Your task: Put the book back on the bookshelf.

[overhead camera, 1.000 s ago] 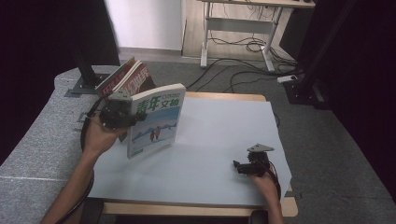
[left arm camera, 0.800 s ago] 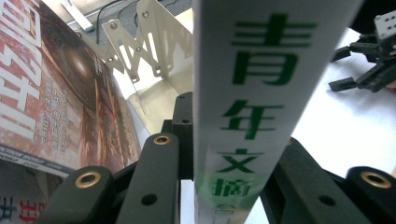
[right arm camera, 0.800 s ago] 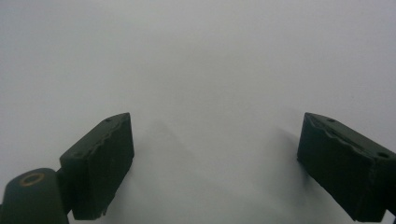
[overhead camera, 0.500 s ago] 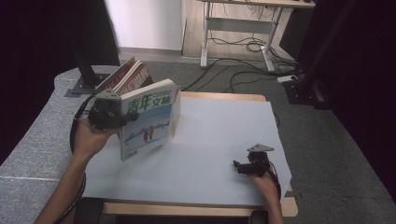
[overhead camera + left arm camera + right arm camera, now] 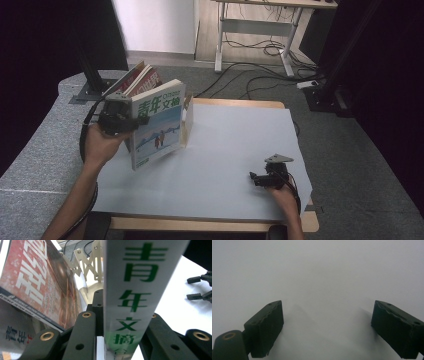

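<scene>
Left gripper [image 5: 120, 119] clamped on spine edge of green-titled magazine [image 5: 159, 125], held upright, long axis vertical, just beside and right of red magazine [image 5: 142, 80] in rack [image 5: 86, 263]; right gripper [image 5: 260, 179] spread, empty, well apart from rack.

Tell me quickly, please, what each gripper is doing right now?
Left gripper: closed on the spine of the blue and white book, holding it upright.
Right gripper: open, holding nothing, over the white table.
</scene>
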Tool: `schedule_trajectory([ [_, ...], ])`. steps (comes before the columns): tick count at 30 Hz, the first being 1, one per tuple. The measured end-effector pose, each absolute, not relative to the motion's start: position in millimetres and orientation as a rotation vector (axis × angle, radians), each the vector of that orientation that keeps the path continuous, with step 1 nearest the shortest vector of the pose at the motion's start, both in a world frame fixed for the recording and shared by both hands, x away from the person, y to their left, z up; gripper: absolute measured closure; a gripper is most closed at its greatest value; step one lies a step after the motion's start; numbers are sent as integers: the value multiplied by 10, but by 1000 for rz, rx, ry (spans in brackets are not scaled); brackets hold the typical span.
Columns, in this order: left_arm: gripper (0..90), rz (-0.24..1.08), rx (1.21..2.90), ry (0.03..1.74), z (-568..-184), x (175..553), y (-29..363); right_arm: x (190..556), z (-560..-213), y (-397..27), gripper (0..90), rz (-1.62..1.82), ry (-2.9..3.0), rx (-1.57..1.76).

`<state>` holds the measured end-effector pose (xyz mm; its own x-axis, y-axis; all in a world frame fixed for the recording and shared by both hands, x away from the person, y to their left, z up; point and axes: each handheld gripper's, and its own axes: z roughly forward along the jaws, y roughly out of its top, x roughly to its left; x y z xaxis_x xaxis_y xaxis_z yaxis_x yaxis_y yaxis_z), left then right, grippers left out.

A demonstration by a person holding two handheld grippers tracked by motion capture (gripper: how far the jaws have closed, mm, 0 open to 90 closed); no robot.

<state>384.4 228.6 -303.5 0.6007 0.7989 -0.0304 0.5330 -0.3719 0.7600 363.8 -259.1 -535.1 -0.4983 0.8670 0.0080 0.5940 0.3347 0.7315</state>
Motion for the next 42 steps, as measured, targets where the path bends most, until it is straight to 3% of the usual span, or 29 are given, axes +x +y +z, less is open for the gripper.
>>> schedule_trajectory([
  [24, 746, 442, 2007, 1077, -3115, 4216, 1897, 3639, -5352, -2592, 102, 974, 2220, 1291],
  [42, 745, 574, 1901, 1059, -3454, 4431, 1727, 3639, -5353, -2593, 102, 976, 2218, 1290],
])
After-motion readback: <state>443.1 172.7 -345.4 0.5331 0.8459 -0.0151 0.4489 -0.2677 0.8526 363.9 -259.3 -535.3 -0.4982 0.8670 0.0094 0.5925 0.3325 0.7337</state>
